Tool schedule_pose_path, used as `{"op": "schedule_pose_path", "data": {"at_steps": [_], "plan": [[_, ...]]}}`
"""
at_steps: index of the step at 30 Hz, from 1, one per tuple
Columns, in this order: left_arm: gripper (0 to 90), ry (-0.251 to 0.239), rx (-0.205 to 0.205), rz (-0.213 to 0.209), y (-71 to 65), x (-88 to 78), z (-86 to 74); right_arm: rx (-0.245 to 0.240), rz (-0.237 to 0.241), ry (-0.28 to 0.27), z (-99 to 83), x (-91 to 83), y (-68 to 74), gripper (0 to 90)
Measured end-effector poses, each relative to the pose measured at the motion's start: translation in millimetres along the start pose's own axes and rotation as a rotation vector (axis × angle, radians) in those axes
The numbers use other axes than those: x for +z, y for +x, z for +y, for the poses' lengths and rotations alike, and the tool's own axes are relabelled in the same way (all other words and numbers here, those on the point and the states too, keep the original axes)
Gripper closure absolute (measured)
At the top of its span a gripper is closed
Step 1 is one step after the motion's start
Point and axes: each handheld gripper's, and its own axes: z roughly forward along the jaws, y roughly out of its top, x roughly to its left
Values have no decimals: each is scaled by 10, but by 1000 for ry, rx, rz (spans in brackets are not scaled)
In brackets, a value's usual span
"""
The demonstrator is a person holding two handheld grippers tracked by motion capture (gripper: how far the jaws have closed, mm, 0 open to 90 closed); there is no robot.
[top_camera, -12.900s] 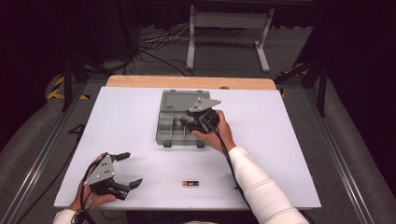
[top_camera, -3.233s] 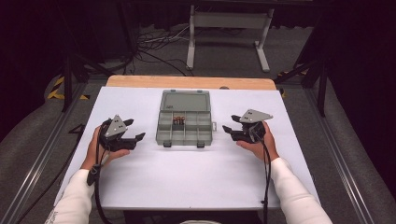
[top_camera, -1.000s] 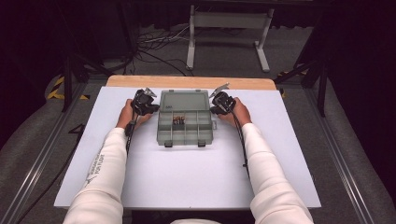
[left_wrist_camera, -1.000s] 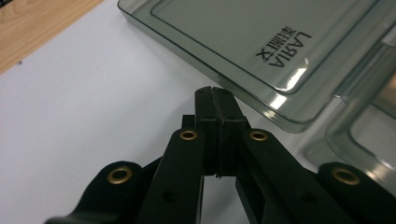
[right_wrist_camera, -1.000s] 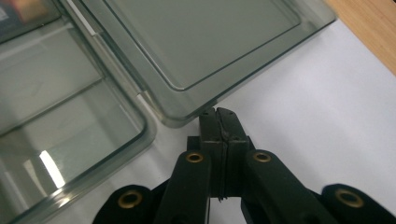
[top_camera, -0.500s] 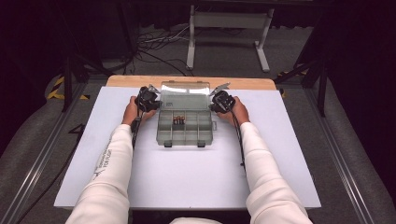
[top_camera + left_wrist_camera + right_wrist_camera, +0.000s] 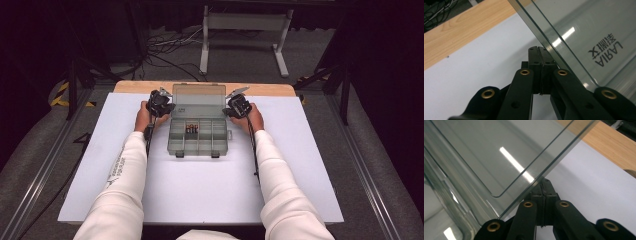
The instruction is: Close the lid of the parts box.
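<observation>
A grey compartment box (image 7: 197, 142) sits mid-table with a few batteries (image 7: 191, 128) in one middle cell. Its clear lid (image 7: 198, 100) stands tilted up at the back. My left gripper (image 7: 167, 107) is at the lid's left edge and my right gripper (image 7: 226, 111) at its right edge. In the left gripper view the jaws are shut, tips (image 7: 539, 50) against the lid's edge (image 7: 586, 30), nothing pinched between them. In the right gripper view the shut tips (image 7: 544, 182) sit just under the lid's edge (image 7: 499, 152).
The white table top (image 7: 200, 190) stretches in front of the box, with a wooden strip (image 7: 135, 86) along its far edge. Cables trail from both grippers along the person's white sleeves. Beyond the table are a dark floor and a metal stand (image 7: 240, 30).
Both grippers have come in from the table's sides to the back corners of the box. The lid, flat a second ago, now stands raised between them.
</observation>
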Motion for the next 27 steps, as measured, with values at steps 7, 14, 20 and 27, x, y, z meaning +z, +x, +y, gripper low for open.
{"op": "schedule_pose_path", "data": {"at_steps": [7,14,20,27], "plan": [[893,-34,-12,13,-16,-118,65,-8,-30,-42,59,-110,17,900],[892,-85,-43,15,-31,-282,155,-16,-60,-109,134,-267,34,900],[888,-103,-51,36,-68,-430,230,-28,-101,-159,209,-400,89,900],[883,-126,-55,41,-119,-604,281,-20,-107,-219,267,-565,162,900]]}}
